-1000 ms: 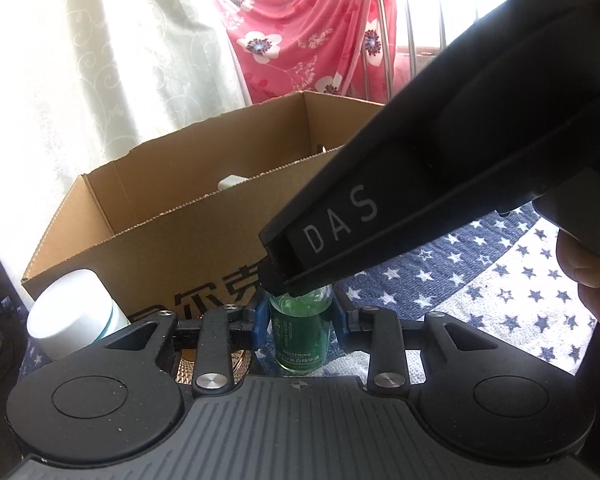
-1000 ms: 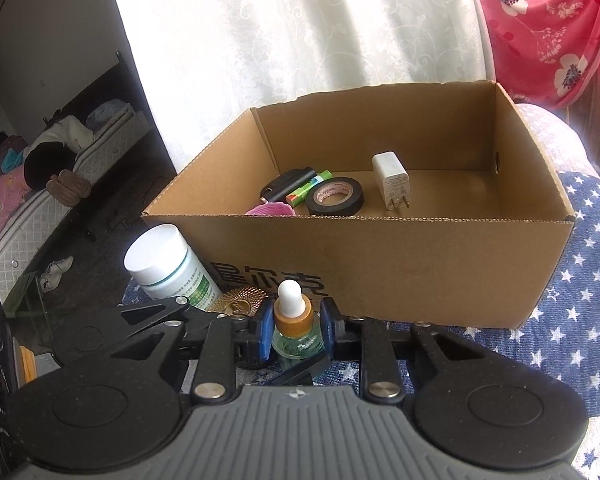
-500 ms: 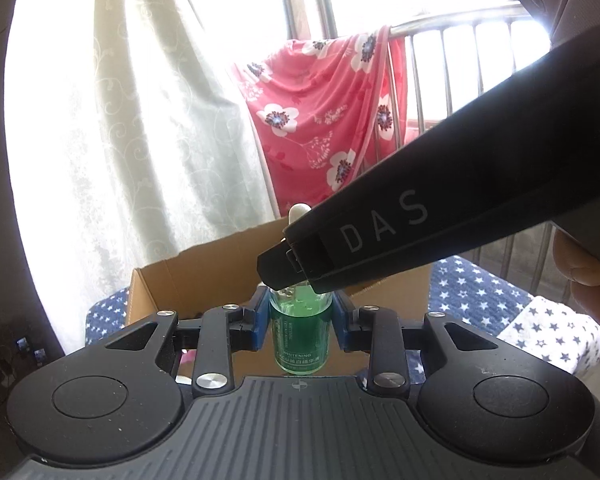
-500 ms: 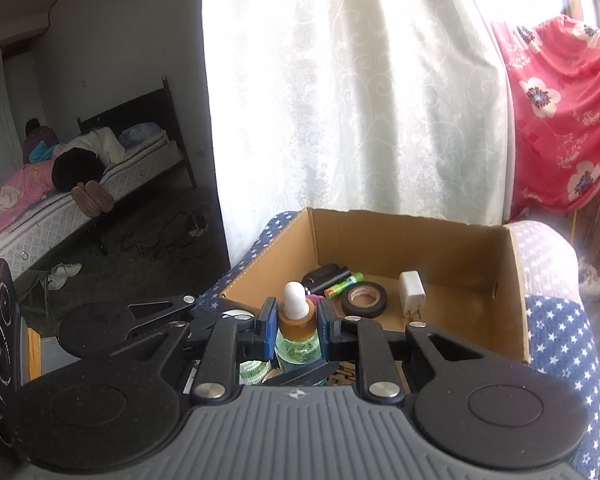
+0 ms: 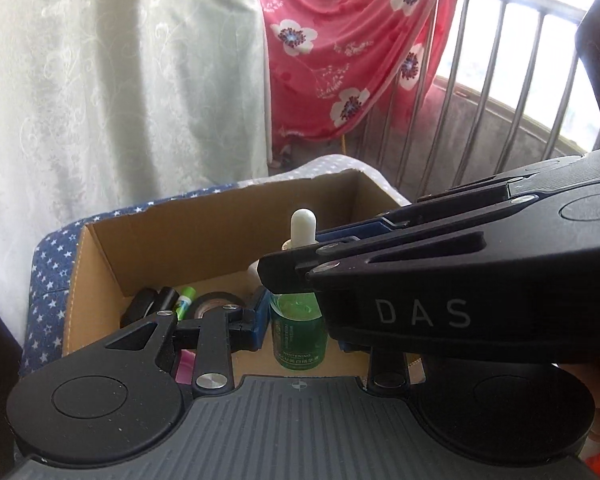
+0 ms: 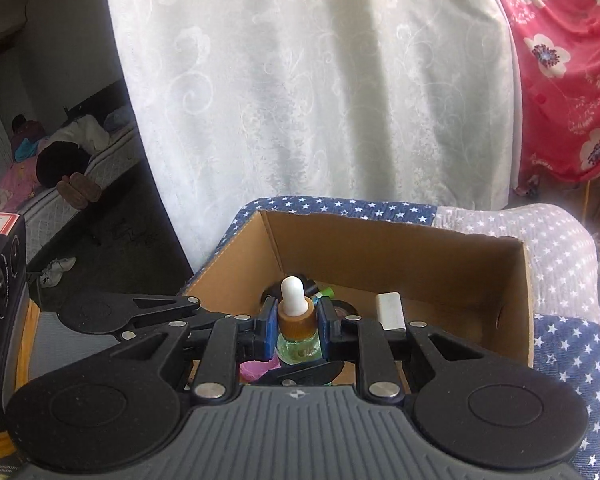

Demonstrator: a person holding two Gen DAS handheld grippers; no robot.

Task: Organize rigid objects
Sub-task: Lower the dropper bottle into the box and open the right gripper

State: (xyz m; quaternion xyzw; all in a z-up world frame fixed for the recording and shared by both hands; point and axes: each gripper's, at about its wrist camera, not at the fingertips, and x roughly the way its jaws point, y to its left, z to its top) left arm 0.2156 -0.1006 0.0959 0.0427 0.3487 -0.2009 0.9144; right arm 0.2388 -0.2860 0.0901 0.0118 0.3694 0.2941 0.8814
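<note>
Dropper bottle [image 5: 298,328], left wrist view: green body upright between my left gripper [image 5: 300,320] pads, clamped at its sides, above the cardboard box [image 5: 204,220]; my right gripper crosses from 3 o'clock.

Right wrist view: my right gripper [image 6: 292,330] clamps the bottle's amber collar, white bulb at 12 o'clock; tape roll [image 6: 346,308] at 1 o'clock.

A pale patterned curtain [image 6: 320,80] hung beside a sunlit railing [image 5: 500,80]; a bed [image 6: 60,184] stood in shadow.
</note>
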